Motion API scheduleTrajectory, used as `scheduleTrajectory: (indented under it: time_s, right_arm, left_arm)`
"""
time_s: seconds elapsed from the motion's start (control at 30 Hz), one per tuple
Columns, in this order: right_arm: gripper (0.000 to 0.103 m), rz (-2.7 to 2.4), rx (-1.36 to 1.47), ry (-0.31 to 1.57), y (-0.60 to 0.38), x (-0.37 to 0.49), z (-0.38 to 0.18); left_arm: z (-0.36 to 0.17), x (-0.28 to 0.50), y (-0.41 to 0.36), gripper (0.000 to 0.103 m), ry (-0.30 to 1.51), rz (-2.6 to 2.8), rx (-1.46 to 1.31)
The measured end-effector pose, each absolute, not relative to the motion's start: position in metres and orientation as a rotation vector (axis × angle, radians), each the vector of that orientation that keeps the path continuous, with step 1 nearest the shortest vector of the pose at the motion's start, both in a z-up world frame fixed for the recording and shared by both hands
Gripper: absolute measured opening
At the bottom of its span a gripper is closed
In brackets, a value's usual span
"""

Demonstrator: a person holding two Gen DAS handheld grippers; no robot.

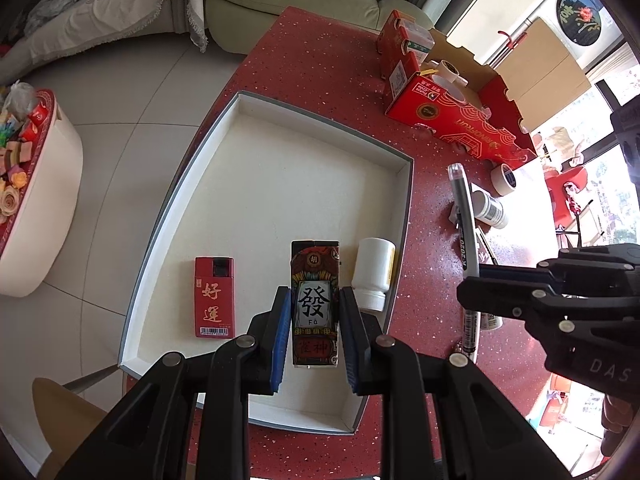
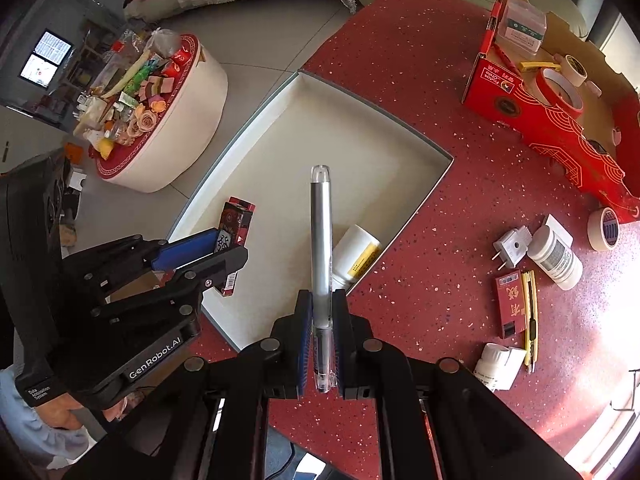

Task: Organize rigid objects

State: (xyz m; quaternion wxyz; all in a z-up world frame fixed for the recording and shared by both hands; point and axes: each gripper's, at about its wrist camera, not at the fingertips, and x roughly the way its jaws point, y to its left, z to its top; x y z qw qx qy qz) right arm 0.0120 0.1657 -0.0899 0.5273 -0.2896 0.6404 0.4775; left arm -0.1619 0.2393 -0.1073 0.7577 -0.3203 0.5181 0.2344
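Red speckled table (image 1: 320, 60) carries a shallow white tray (image 1: 404, 184). Left gripper (image 1: 315, 320) pinches a patterned box (image 1: 315, 300) over the tray's near edge; right gripper (image 2: 322, 320) pinches a pen (image 2: 321, 240) above its right corner. Releasing either high risks a bounce against the white bottle (image 1: 374, 274).

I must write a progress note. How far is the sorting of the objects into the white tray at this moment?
Done: a red box and a white bottle lie in the white tray.
In hand: the left gripper is shut on a patterned box over the tray; the right gripper is shut on a pen.
Left: on the table, a plug adapter, another bottle, a second red box, a utility knife, a tape roll.
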Motion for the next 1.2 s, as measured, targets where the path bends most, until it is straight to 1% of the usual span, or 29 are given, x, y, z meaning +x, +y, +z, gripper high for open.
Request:
scheduleTrajectory:
  time_s: [0.47,0.8,0.83,0.87,0.9,0.93,0.97,1.0,1.03,1.07,1.1,1.2]
  right_arm:
    - [0.011,1.065,-0.594,1.639,0.217,0.025,-0.135]
    - [0.011,1.004,-0.634,1.628,0.243,0.03,-0.164]
    - [0.011,0.999,-0.647,1.62,0.245,0.029,-0.166]
    - [0.011,0.99,-0.661,1.607,0.247,0.029,-0.166]
    - [0.011,0.983,-0.674,1.601,0.248,0.028,-0.167]
    - [0.011,0.974,-0.681,1.601,0.249,0.028,-0.168]
    - [0.019,0.966,-0.686,1.603,0.25,0.029,-0.168]
    - [0.03,0.96,-0.688,1.6,0.249,0.03,-0.167]
    - [0.068,0.95,-0.689,1.585,0.248,0.031,-0.164]
    - [0.098,0.936,-0.688,1.554,0.246,0.033,-0.158]
    - [0.1,0.925,-0.678,1.513,0.243,0.035,-0.151]
    - [0.1,0.906,-0.69,1.496,0.238,0.04,-0.139]
  left_arm:
    - [-0.13,-0.132,0.275,0.026,1.161,0.58,-0.688]
    - [-0.158,-0.117,0.293,0.027,1.228,0.623,-0.67]
    - [-0.161,-0.116,0.294,0.035,1.244,0.633,-0.662]
    - [-0.164,-0.115,0.294,0.056,1.261,0.646,-0.653]
    - [-0.167,-0.114,0.294,0.068,1.277,0.66,-0.644]
    - [-0.168,-0.113,0.294,0.084,1.285,0.666,-0.64]
    - [-0.169,-0.113,0.293,0.085,1.291,0.669,-0.641]
    - [-0.172,-0.114,0.294,0.086,1.306,0.668,-0.646]
    - [-0.173,-0.114,0.293,0.089,1.31,0.669,-0.651]
    - [-0.174,-0.116,0.293,0.099,1.308,0.675,-0.65]
    - [-0.175,-0.117,0.292,0.102,1.307,0.689,-0.645]
    - [-0.182,-0.123,0.292,0.103,1.316,0.711,-0.673]
